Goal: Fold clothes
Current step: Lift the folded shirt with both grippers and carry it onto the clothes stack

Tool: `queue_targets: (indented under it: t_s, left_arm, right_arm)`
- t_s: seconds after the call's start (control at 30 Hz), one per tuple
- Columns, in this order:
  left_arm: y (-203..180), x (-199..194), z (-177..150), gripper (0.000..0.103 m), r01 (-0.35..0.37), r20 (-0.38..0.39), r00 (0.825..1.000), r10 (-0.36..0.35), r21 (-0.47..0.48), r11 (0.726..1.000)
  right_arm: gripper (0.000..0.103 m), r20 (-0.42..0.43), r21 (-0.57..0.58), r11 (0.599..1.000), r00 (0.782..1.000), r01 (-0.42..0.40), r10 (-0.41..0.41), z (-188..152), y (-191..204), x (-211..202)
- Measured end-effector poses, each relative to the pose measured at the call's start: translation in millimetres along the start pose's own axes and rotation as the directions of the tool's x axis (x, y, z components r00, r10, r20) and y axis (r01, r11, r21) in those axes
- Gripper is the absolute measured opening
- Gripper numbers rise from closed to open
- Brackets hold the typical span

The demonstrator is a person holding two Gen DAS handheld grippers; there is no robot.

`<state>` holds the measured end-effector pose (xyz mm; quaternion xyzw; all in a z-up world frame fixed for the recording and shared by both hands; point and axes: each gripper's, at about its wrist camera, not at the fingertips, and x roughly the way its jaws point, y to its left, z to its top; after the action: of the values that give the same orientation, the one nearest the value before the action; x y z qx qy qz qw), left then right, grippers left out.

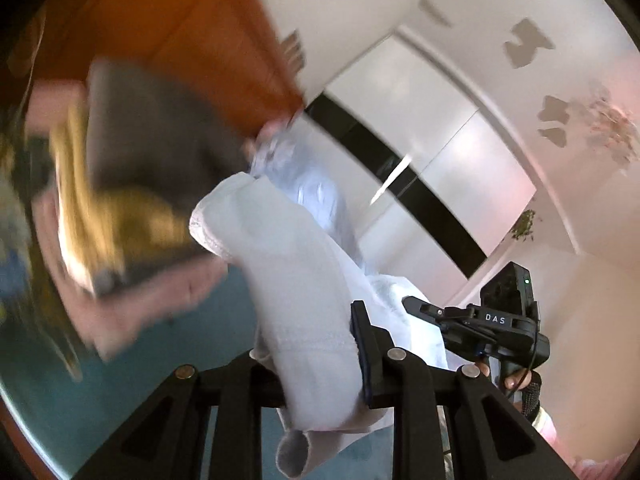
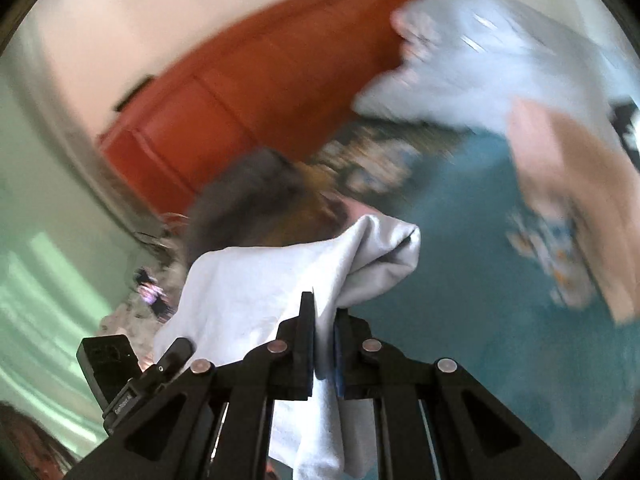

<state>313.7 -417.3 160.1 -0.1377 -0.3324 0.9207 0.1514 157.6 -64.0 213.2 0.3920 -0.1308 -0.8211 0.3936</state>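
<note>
Cloth, a pale grey garment [image 2: 256, 292], is pinched by the right gripper [image 2: 324, 344] at lower centre; the left gripper [image 1: 320, 364], apparently clamped on it too, should be kept level so 2 edges are aligned.

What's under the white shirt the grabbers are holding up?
Below the lifted white shirt lies a teal bed cover, with blurry clothes piled farther back. Both the right gripper and left gripper pinch it. What the hanging cloth covers can't be seen.
</note>
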Motion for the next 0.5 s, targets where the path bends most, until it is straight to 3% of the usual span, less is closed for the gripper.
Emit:
queue_targets:
  t_s: [0.13,0.3,0.5]
  left_arm:
    - [8,-12,61,0.024,-0.065,0.076,0.995,0.062,0.044,0.997]
    - [56,-1,126,0.025,-0.134,0.155,0.978,0.14,-0.047,0.99]
    - [97,16,150,0.025,-0.23,0.218,0.945,0.244,-0.091,0.969]
  right_arm:
    - [0.008,0.039,-0.155,0.987,0.999,-0.031,0.037,56,63,22]
    - [0.008,0.069,-0.303,0.953,0.997,0.0,0.022,119,123,87]
    - [0.008,0.061,-0.431,0.899,0.996,0.082,-0.062,175,162,178]
